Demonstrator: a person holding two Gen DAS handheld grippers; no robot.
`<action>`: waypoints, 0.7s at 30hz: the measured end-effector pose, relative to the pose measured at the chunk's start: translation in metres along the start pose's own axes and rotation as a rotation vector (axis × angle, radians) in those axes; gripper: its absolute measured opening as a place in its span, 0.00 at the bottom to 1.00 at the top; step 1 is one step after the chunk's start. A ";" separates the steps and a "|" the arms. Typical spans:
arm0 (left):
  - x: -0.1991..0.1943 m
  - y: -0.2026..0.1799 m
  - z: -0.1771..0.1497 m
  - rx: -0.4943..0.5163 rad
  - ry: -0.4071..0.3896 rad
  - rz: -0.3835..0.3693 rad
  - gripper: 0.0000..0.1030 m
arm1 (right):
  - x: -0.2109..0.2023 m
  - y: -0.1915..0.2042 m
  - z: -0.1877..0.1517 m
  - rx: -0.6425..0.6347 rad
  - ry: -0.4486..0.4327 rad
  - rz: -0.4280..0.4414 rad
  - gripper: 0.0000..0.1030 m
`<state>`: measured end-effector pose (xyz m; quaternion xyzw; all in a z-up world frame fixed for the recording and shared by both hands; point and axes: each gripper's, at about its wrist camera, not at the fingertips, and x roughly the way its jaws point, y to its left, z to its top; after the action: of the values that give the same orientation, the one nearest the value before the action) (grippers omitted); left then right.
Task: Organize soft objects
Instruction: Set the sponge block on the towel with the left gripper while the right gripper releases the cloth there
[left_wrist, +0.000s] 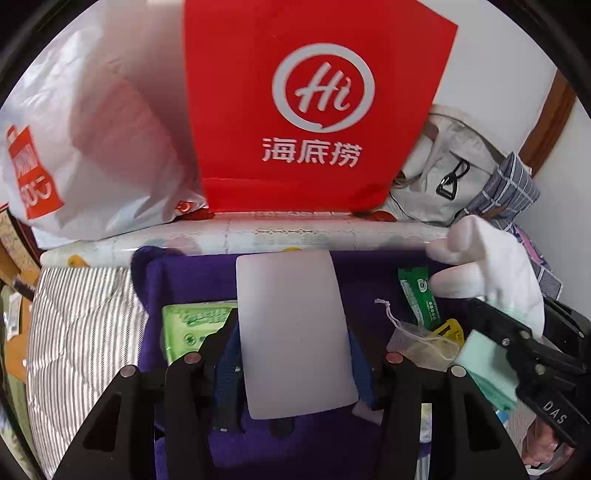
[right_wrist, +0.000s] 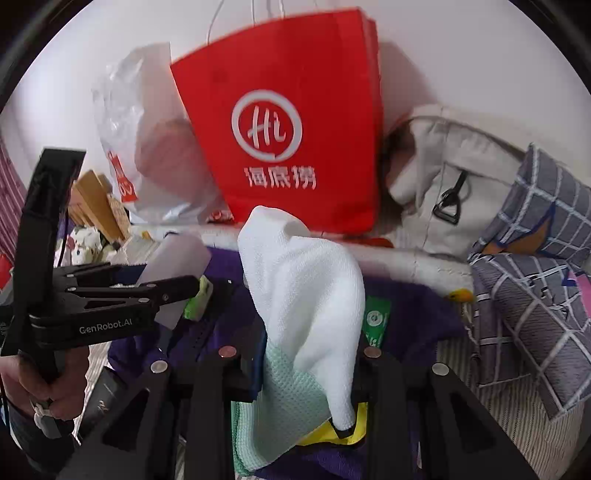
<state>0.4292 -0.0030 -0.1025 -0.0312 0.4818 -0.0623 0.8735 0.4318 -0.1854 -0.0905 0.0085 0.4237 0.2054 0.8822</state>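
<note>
Purple cloth (left_wrist: 184, 280) spread before red bag (left_wrist: 314, 103) at wall, left gripper (left_wrist: 293, 354) clamping white pad (left_wrist: 291, 343), right gripper (right_wrist: 306, 369) clamping white-and-green cloth (right_wrist: 306, 295).

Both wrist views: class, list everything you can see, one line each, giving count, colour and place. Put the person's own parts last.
paper bag: one, red, against the wall
plastic bag: one, white, left of the paper bag
canvas bag: one, beige, right of the paper bag
checked cloth: one, grey, far right
blanket: one, purple, under the clutter
pouch: one, pale frosted, in the left tongs
cloth: one, white and mint, in the right tongs
sachet: one, green, on the blanket
hand: one, holding the left tongs' grip
</note>
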 end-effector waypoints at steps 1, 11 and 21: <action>0.003 -0.001 0.000 0.003 0.004 -0.002 0.50 | 0.004 0.000 0.000 -0.012 0.004 -0.002 0.29; 0.029 -0.004 -0.002 0.023 0.068 0.005 0.50 | 0.041 -0.009 -0.009 -0.020 0.130 -0.019 0.29; 0.042 -0.014 -0.007 0.043 0.103 -0.001 0.50 | 0.056 -0.011 -0.014 -0.003 0.164 -0.003 0.31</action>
<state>0.4447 -0.0230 -0.1401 -0.0096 0.5248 -0.0746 0.8479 0.4564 -0.1771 -0.1426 -0.0105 0.4943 0.2047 0.8448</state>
